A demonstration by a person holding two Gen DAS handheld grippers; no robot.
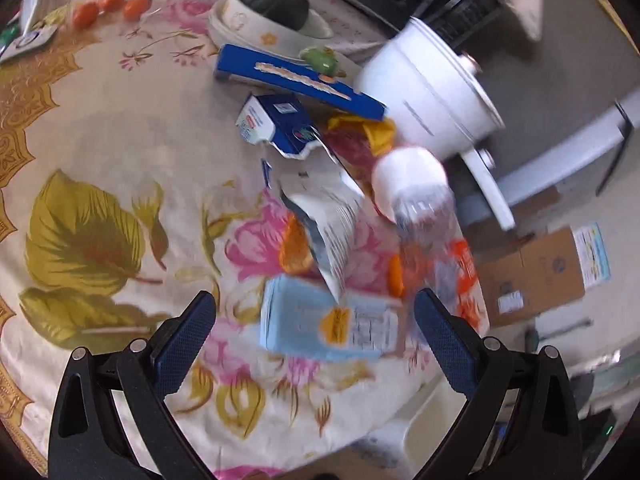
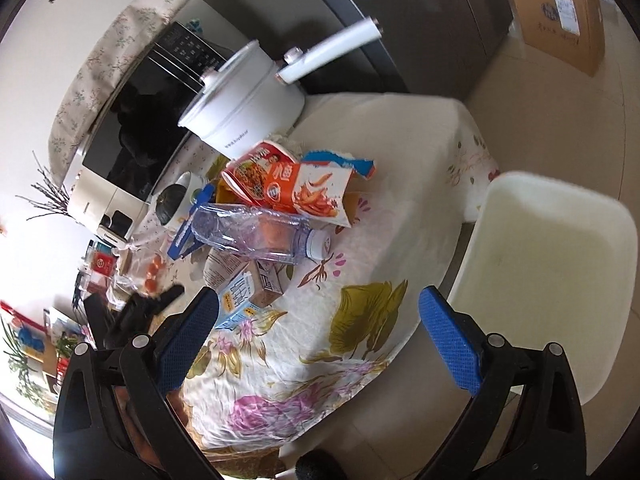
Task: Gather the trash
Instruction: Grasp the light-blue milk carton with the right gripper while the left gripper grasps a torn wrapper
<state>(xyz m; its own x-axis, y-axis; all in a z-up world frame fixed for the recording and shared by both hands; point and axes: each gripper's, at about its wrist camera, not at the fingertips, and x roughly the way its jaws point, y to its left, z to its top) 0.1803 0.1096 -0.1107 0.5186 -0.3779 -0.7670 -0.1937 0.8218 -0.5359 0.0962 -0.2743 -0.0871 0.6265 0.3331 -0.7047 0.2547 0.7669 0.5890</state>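
Observation:
A heap of trash lies on the floral tablecloth [image 1: 100, 152]. In the left wrist view it holds a light blue carton [image 1: 320, 320], a torn white wrapper [image 1: 332, 220], a clear plastic bottle [image 1: 428, 232], a torn dark blue carton [image 1: 280, 124] and a long blue box [image 1: 300, 80]. My left gripper [image 1: 316, 312] is open just above the light blue carton. In the right wrist view I see the clear bottle [image 2: 256, 232], an orange-red noodle box [image 2: 288, 184] and the light blue carton [image 2: 236, 300]. My right gripper [image 2: 320, 312] is open and empty over the cloth.
A white pot with a long handle [image 1: 432, 100] stands at the table's far edge, also in the right wrist view [image 2: 248, 104]. A dark squash in a bowl [image 1: 272, 4] and orange fruit in a bag [image 1: 108, 4] sit farther back. A white chair [image 2: 548, 272] stands beside the table. A cardboard box [image 1: 536, 276] lies on the floor.

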